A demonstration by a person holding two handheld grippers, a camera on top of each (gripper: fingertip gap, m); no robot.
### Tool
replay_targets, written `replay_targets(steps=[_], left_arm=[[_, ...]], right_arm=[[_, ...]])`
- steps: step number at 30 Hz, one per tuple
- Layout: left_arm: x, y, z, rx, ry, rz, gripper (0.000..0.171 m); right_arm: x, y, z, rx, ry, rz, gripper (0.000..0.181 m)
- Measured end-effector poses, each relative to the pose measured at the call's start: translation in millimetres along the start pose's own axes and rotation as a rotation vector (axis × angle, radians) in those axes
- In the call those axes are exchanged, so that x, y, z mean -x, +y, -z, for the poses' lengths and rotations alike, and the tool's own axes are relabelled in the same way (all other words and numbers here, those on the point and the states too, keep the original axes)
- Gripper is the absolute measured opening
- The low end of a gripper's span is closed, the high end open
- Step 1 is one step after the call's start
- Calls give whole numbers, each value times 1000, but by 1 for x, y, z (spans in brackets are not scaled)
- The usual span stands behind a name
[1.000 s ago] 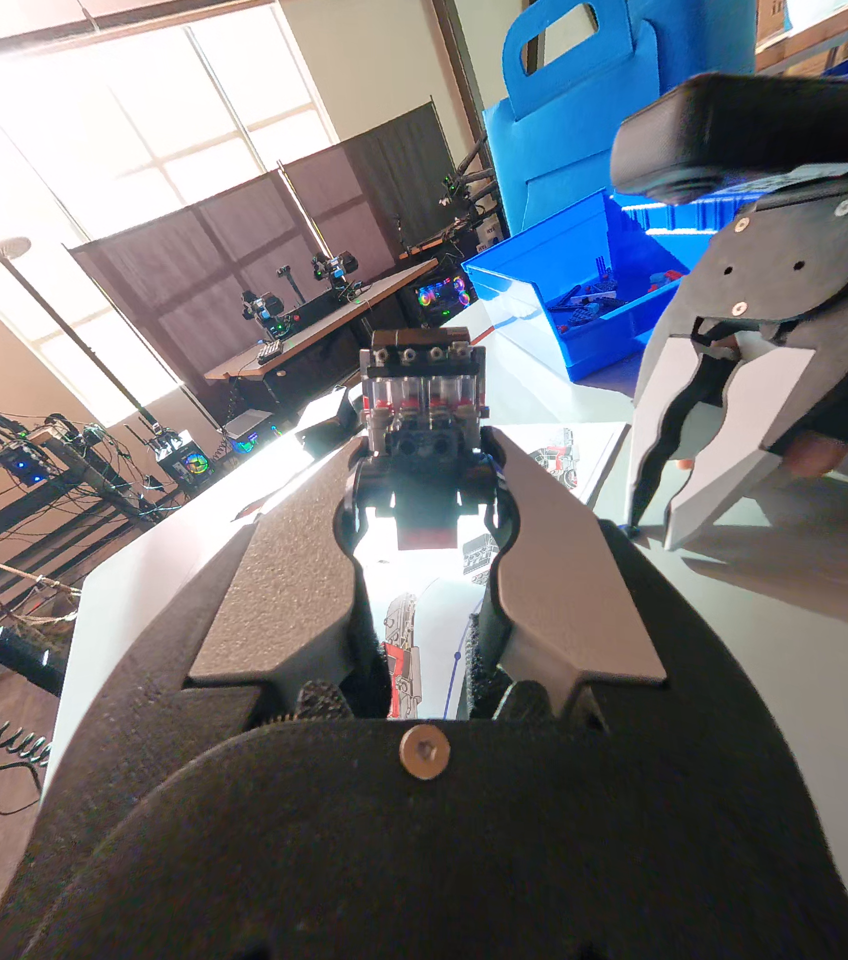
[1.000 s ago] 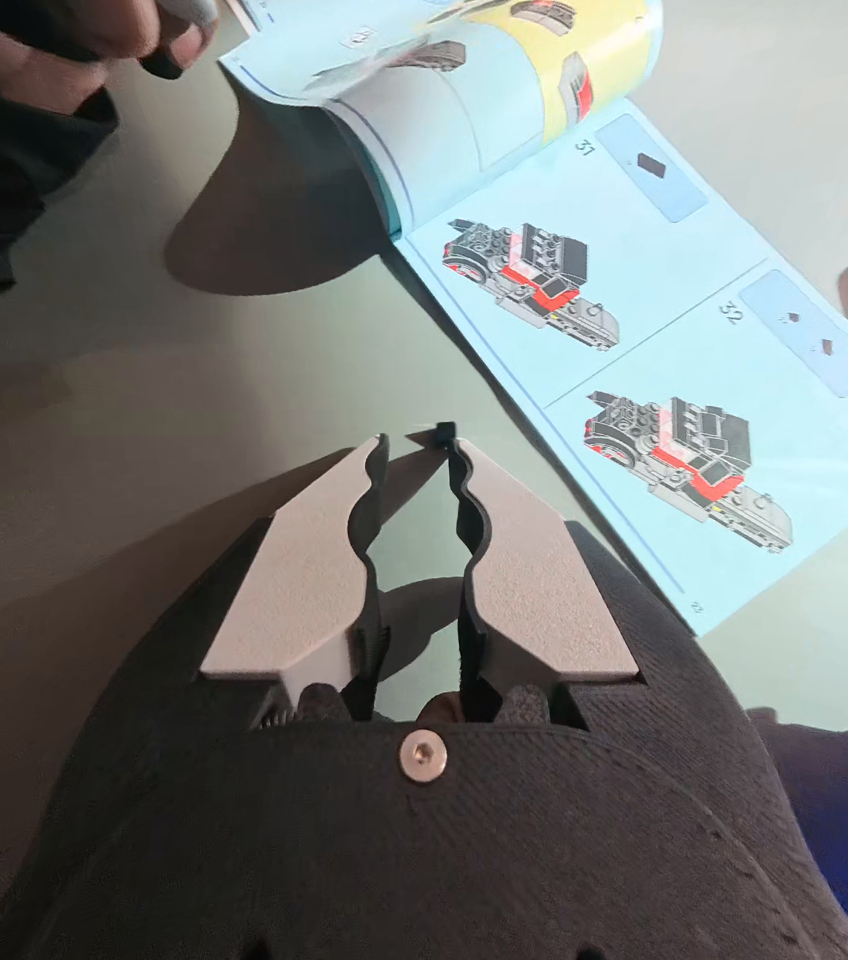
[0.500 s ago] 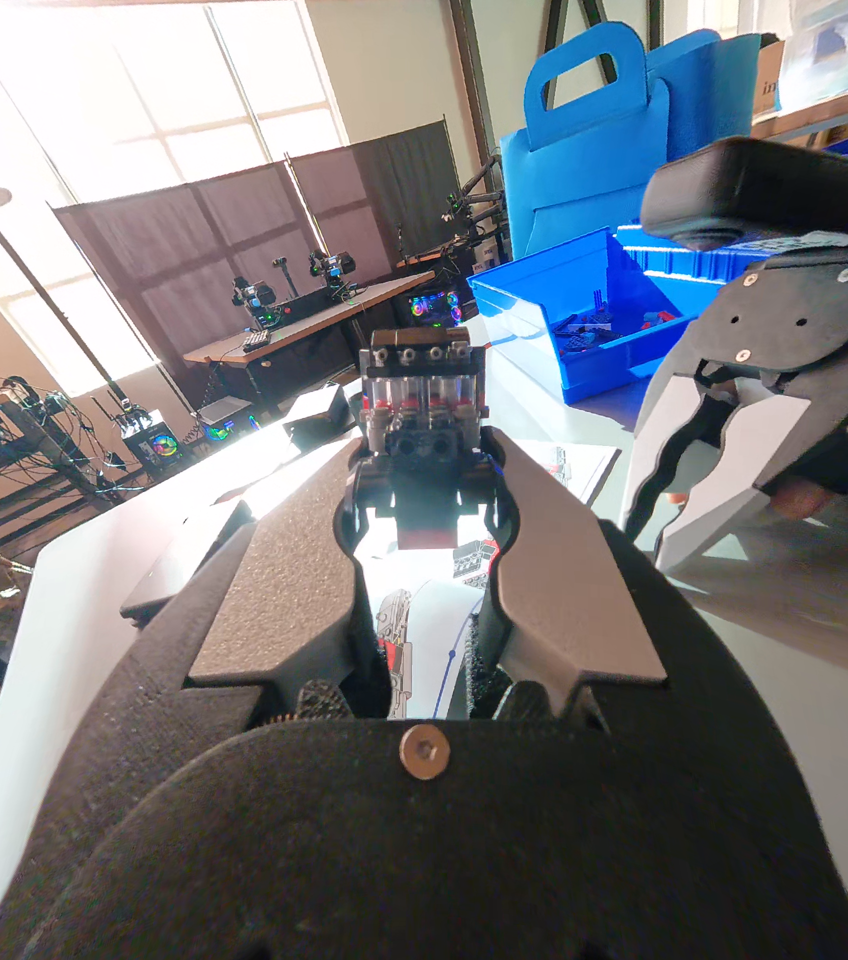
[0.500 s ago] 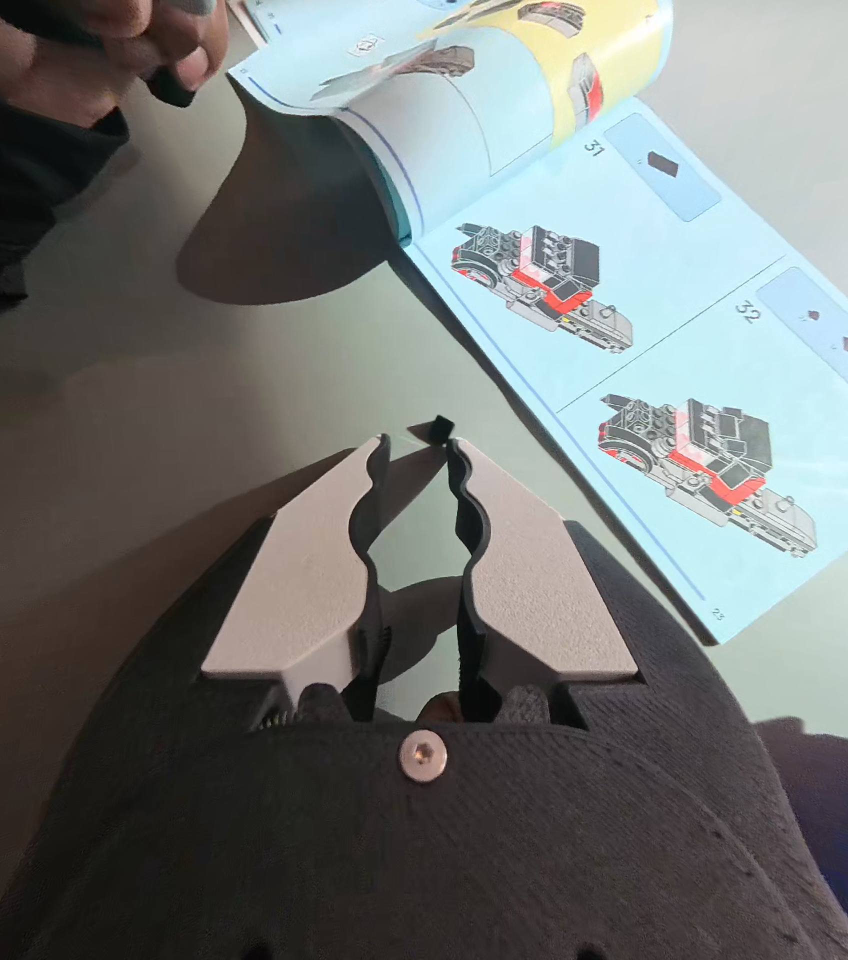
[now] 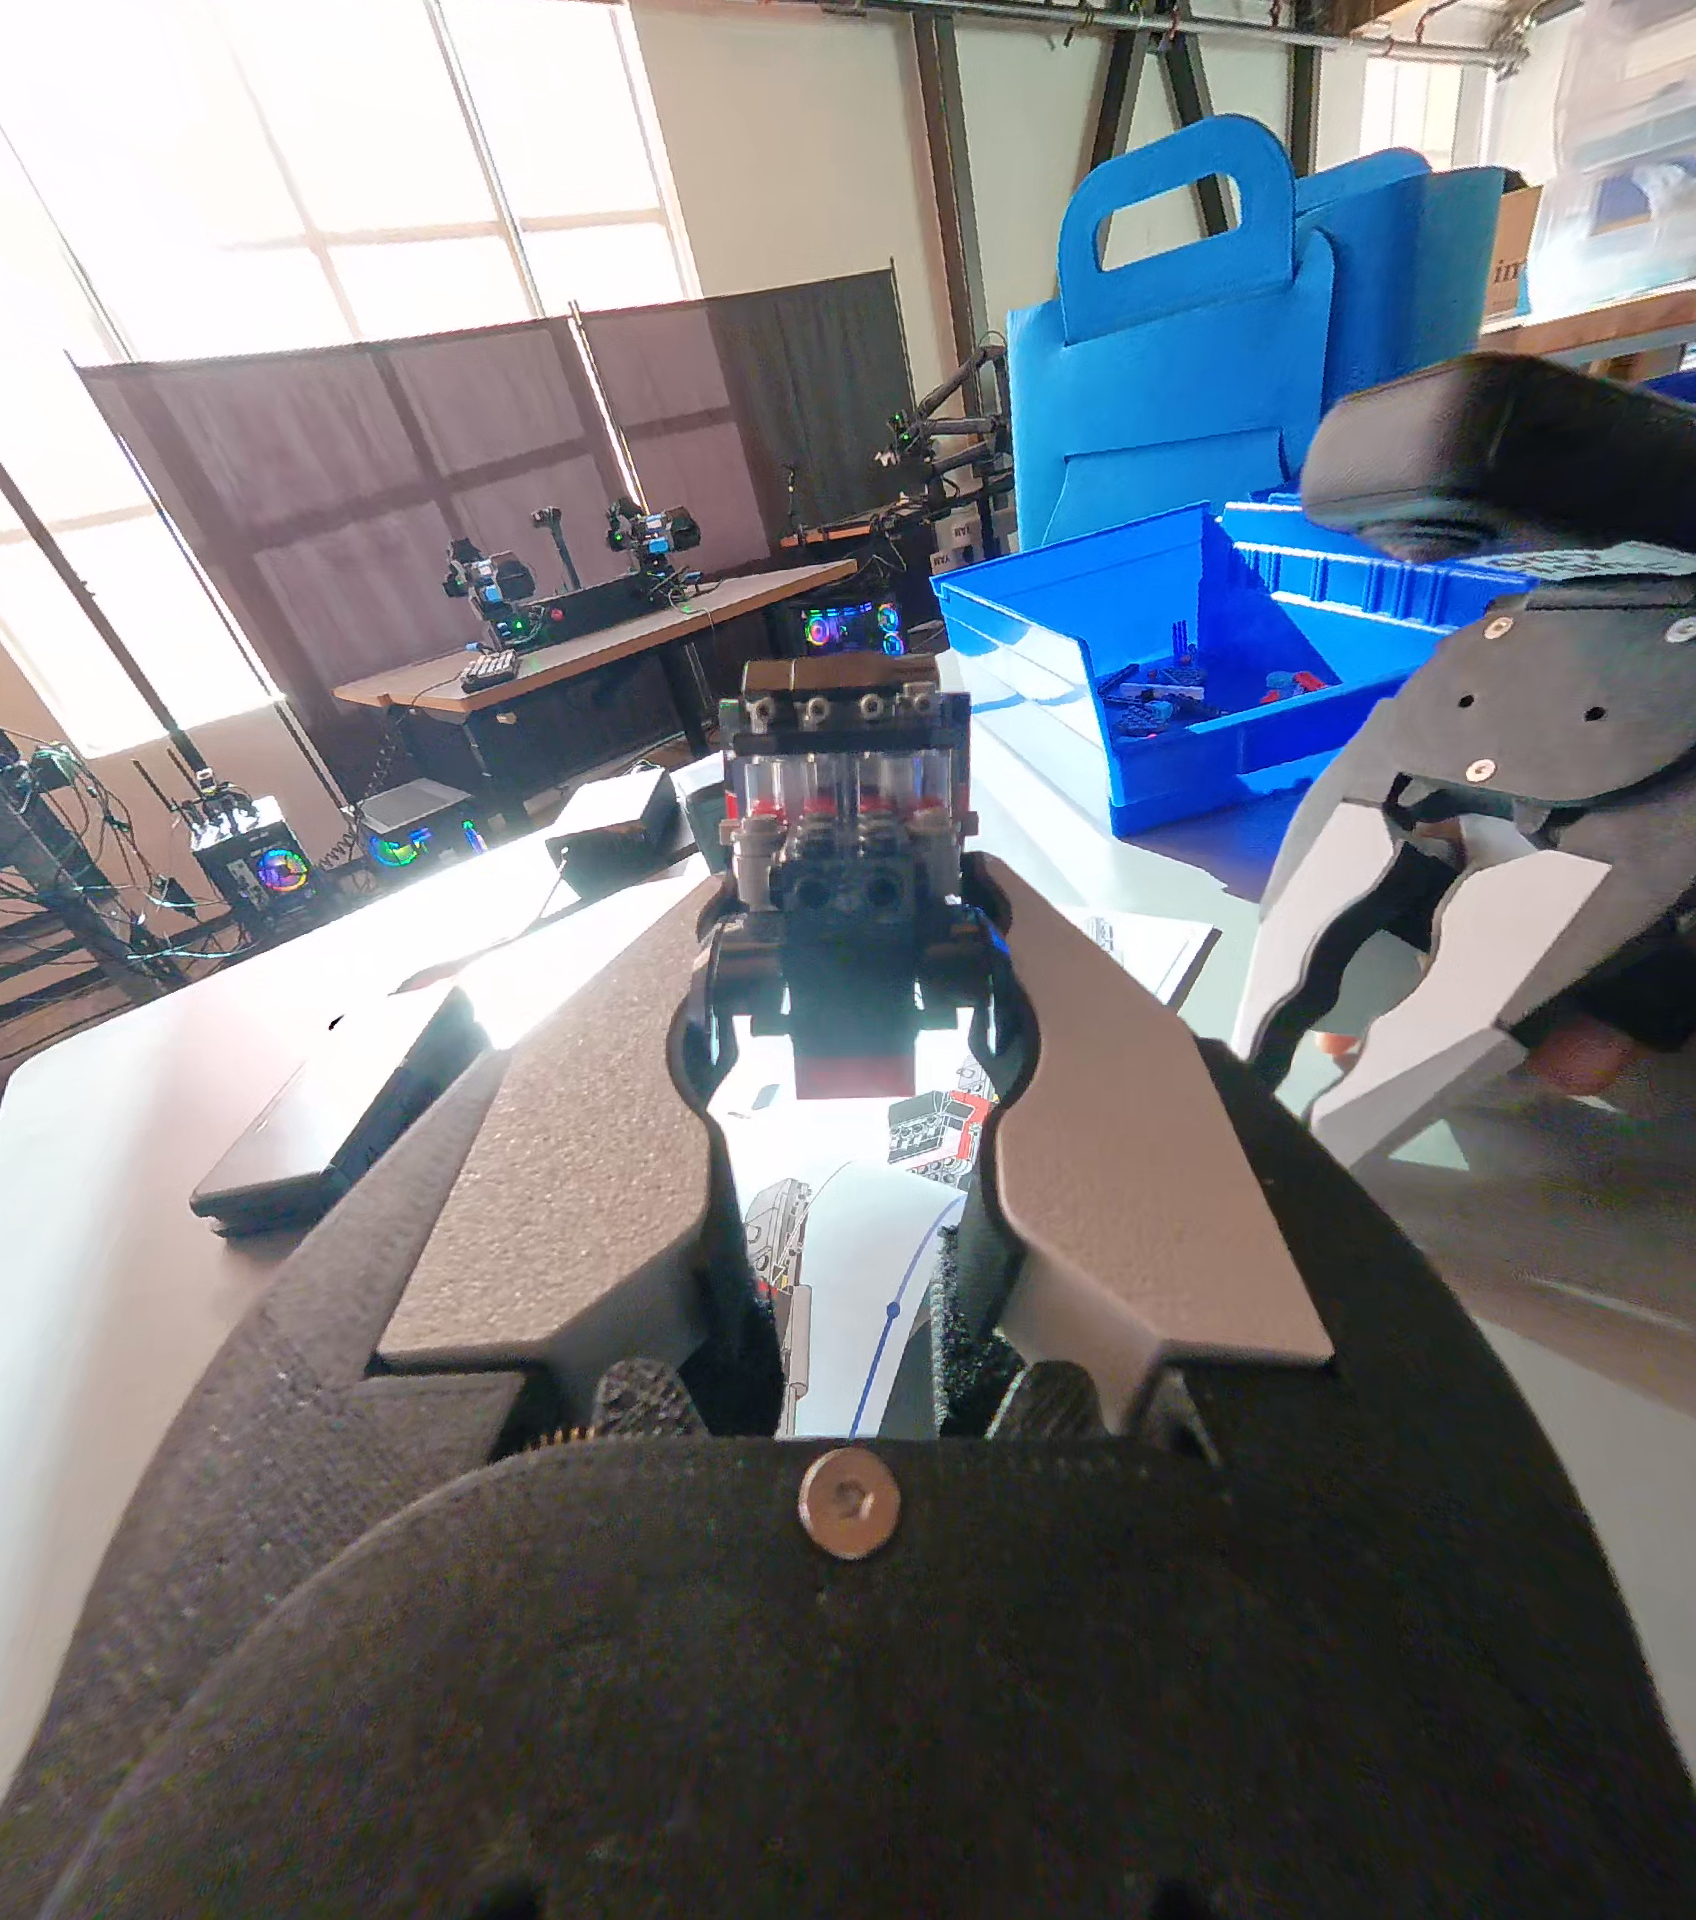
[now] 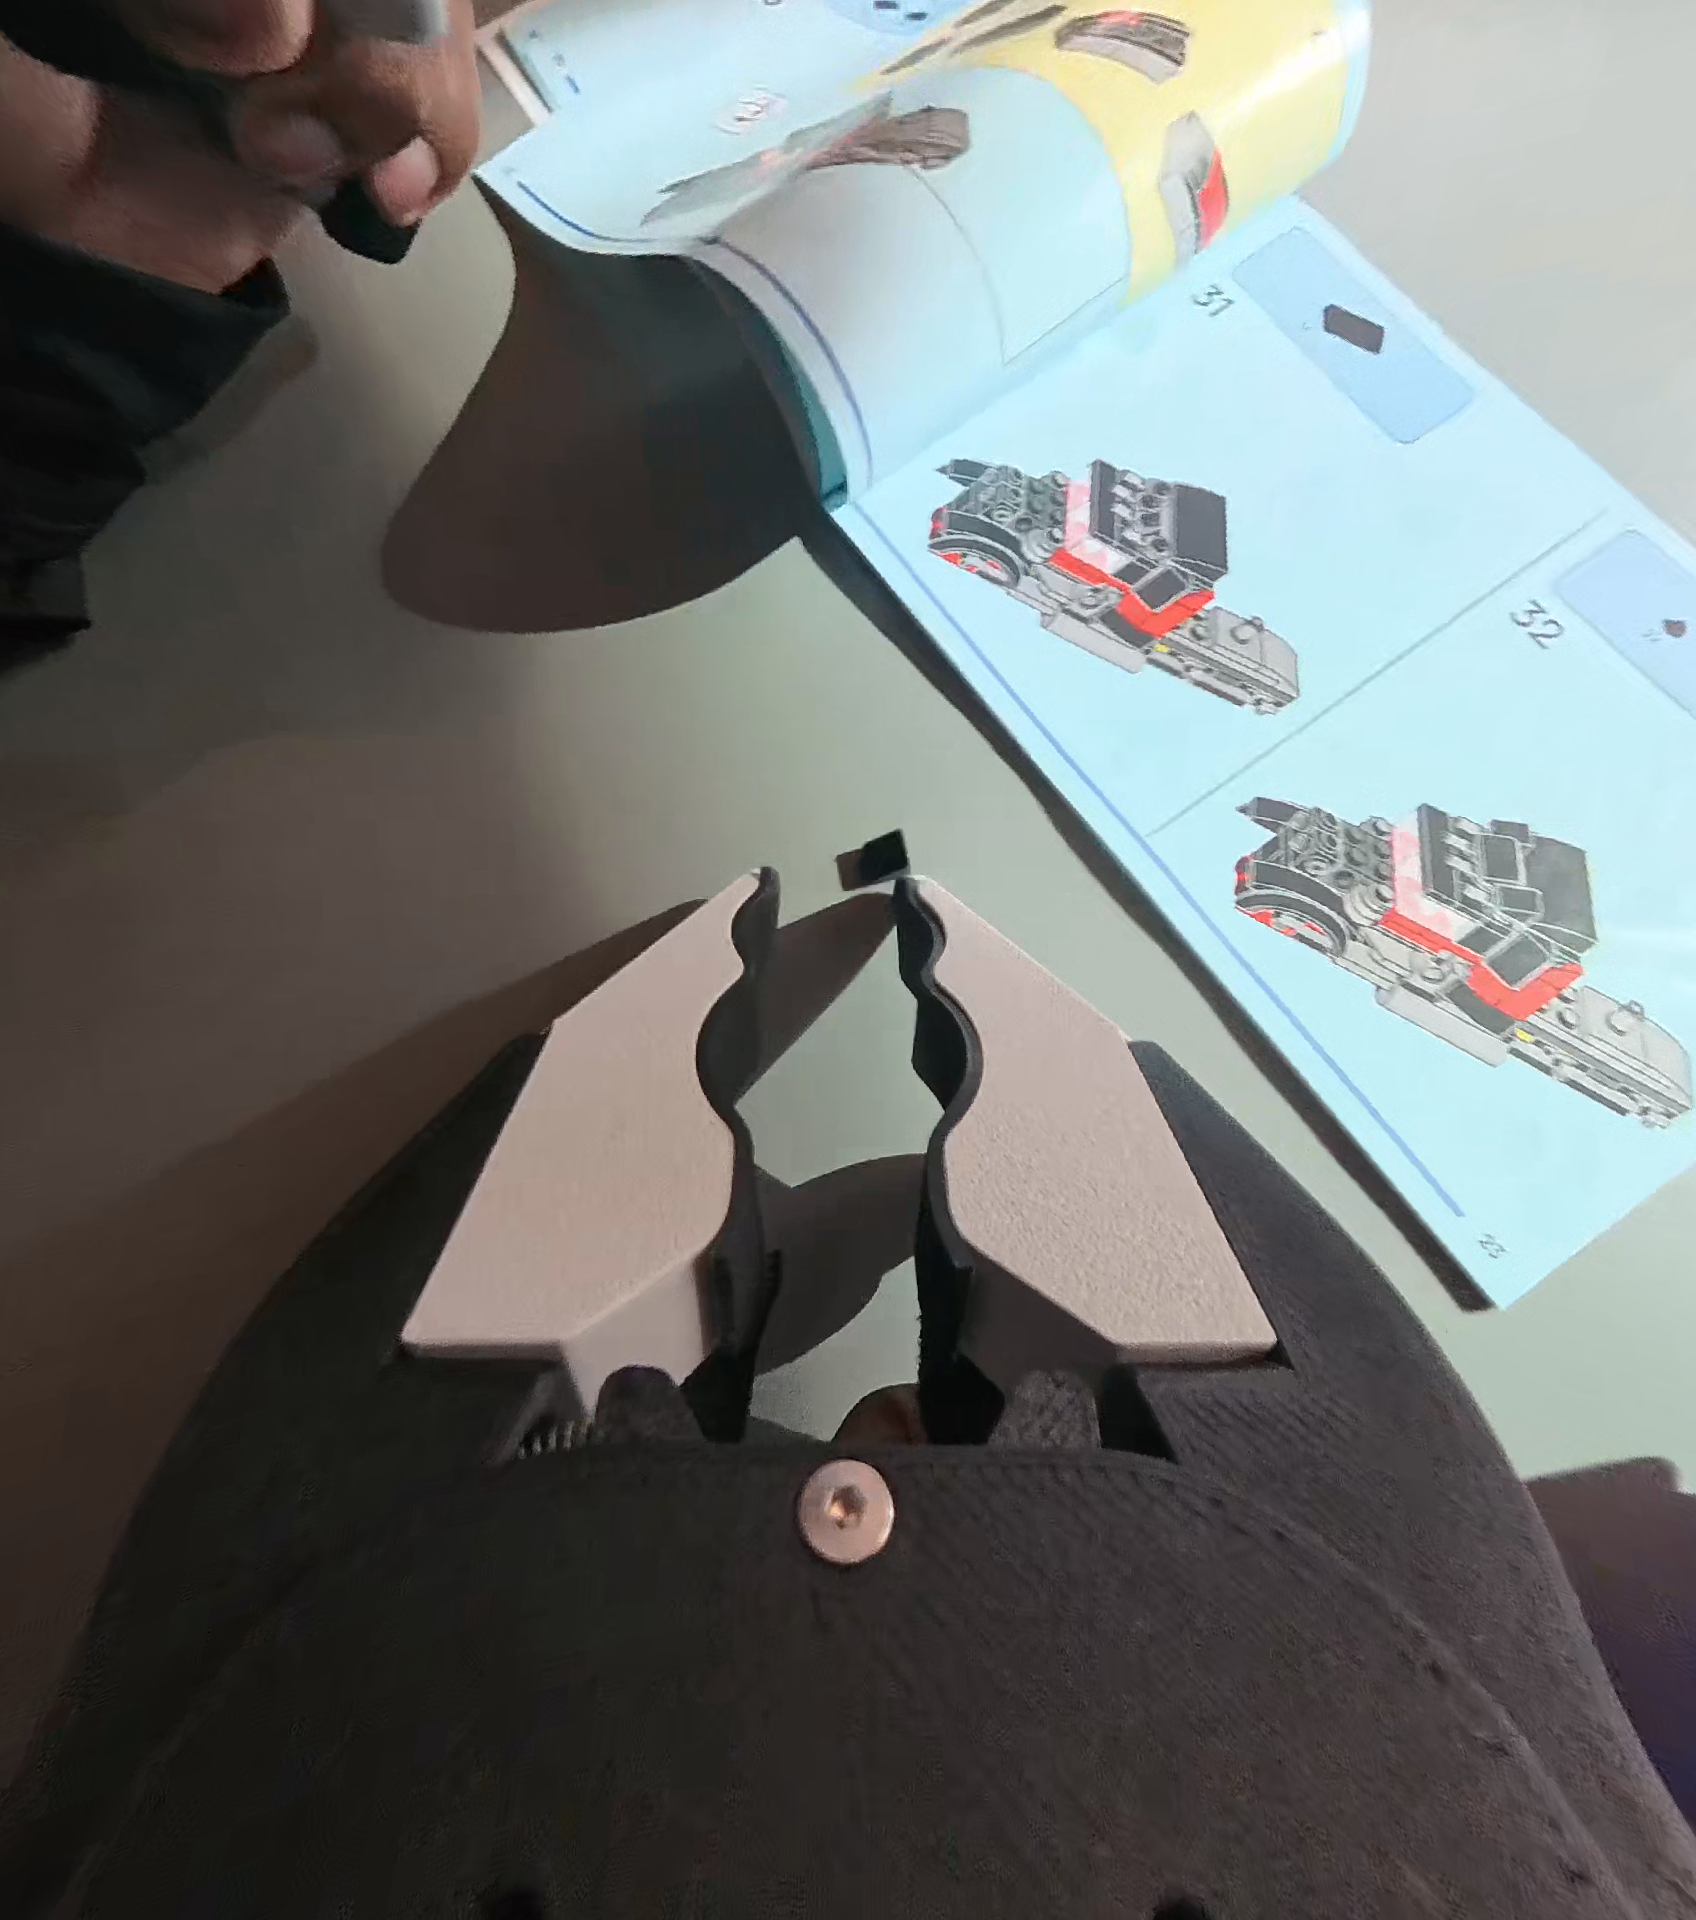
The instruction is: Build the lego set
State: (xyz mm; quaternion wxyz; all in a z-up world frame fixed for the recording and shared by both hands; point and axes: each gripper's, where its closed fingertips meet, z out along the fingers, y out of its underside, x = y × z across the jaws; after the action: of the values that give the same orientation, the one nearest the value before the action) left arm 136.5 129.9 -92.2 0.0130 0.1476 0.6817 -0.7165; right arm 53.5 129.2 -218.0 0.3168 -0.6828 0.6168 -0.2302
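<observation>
Half-built lego truck is clamped upright between the left gripper fingers, held up off the table; cab and clear front parts already on, red block at the bottom. Judging by the open instruction booklet, which shows two late build steps, the model looks well along but not finished.

A tiny black piece lies loose on the table just past the right gripper tips, nearer the right-hand finger, not gripped. Right gripper jaws are parted with a narrow gap at the tips and nothing between them. Likely next is picking up that piece and pressing it on the truck.

Room: bare table around the black piece, booklet edge near on the right, a hand with dark sleeve at upper left, well apart. In the left wrist view the right gripper sits close on the right. A blue bin with spare pieces is farther back; a dark flat device lies left, toward the table edge.
</observation>
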Motion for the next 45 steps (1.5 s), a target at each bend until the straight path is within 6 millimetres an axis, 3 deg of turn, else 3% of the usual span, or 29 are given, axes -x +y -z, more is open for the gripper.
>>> replay_targets(steps=[5,11,27,31,38,41,45], left_arm=[[0,-1,0,-4,1,6,43],[0,-1,0,-7,4,11,43],[0,3,-1,12,19,45,43],[-2,6,-3,23,33,79,43],[-5,8,-7,42,37,80,43],[-5,9,-7,47,35,81,43],[-4,11,-6,54,27,85,43]], right_arm=[[10,-5,0,-20,-36,18,24],[-17,-7,1,-32,17,-5,21],[-7,-15,-4,-21,-46,-25,4],[-8,-47,18,-137,-67,-94,4],[-3,-135,71,-357,-132,-157,4],[0,-155,74,-361,-133,-145,3],[6,-164,64,-325,-129,-126,3]])
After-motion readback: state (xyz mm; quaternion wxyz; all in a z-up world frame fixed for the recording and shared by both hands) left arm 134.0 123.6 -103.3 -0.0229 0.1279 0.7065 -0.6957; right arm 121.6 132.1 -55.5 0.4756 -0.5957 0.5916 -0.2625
